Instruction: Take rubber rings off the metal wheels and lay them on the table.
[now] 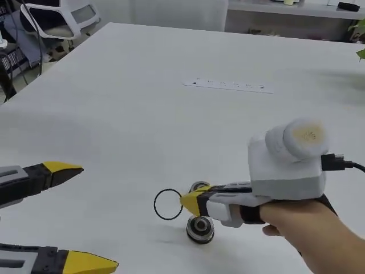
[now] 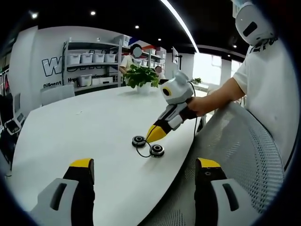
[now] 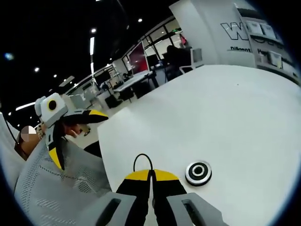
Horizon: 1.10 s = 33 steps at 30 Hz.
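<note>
The right tongs [image 1: 183, 201], held level and low by a hand [image 1: 302, 220] (wrist straight), pinch the rubber ring [image 1: 167, 204] beside a metal wheel [image 1: 201, 227] on the bench [image 1: 171, 114]; the left tongs [image 1: 100, 217] gape wide.

Tabletop [image 1: 114, 125] open from nine to twelve o'clock — flat power strip [image 1: 228, 85] at one; metal wheels [image 1: 200, 228], rubber ring [image 1: 167, 204] and right gripper [image 1: 183, 201] crowd six.

The white surface [image 1: 114, 103] carries a wheel [image 1: 200, 228] near its front edge and a second wheel [image 1: 199, 186] just behind it. A thin black ring [image 1: 155, 204] lies just left of them. Farther back sits a flat white strip [image 1: 228, 85].
</note>
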Available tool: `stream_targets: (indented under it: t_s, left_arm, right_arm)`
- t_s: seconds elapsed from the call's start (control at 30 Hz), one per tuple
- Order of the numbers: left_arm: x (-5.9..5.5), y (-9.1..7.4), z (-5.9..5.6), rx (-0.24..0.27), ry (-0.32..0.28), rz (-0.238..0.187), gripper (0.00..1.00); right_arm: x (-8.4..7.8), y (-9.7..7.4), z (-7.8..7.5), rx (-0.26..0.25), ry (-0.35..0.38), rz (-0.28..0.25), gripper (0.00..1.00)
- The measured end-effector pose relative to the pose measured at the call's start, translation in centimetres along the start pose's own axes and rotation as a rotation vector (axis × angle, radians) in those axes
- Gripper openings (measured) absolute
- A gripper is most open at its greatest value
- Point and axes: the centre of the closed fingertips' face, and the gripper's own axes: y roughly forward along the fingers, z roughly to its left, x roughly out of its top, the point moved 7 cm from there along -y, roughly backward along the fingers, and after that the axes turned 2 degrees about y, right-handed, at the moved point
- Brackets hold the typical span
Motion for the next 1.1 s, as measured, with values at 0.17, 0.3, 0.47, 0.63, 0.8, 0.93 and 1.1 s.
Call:
stream_targets:
  t_s: [0.17,0.3,0.47,0.63,0.8,0.93,1.1]
  left_arm:
    - [-0.1,0.0,0.0,0.003,-0.003,-0.001,0.86]
    - [0.0,0.0,0.0,0.002,-0.006,-0.006,0.85]
    - [0.0,0.0,0.0,0.008,-0.014,-0.012,0.85]
    - [0.1,0.0,0.0,0.01,-0.015,-0.013,0.84]
    - [0.1,0.0,0.0,0.01,-0.019,-0.018,0.84]
    - [0.1,0.0,0.0,0.008,-0.017,-0.015,0.84]
    - [0.1,0.0,-0.1,0.008,-0.016,-0.011,0.84]
  right_arm:
    - [-0.8,0.7,0.1,-0.011,-0.032,0.009,0.0]
    - [-1.0,1.2,0.5,-0.006,-0.065,-0.002,0.0]
    - [-1.8,1.9,0.8,-0.012,-0.109,0.031,0.0]
    - [-2.0,2.3,0.7,-0.034,-0.151,0.031,0.0]
    - [-2.0,2.3,0.5,-0.042,-0.171,0.041,0.03]
    - [-2.0,2.2,0.1,-0.054,-0.161,0.046,0.05]
    - [-1.8,1.8,-0.4,-0.068,-0.141,0.042,0.07]
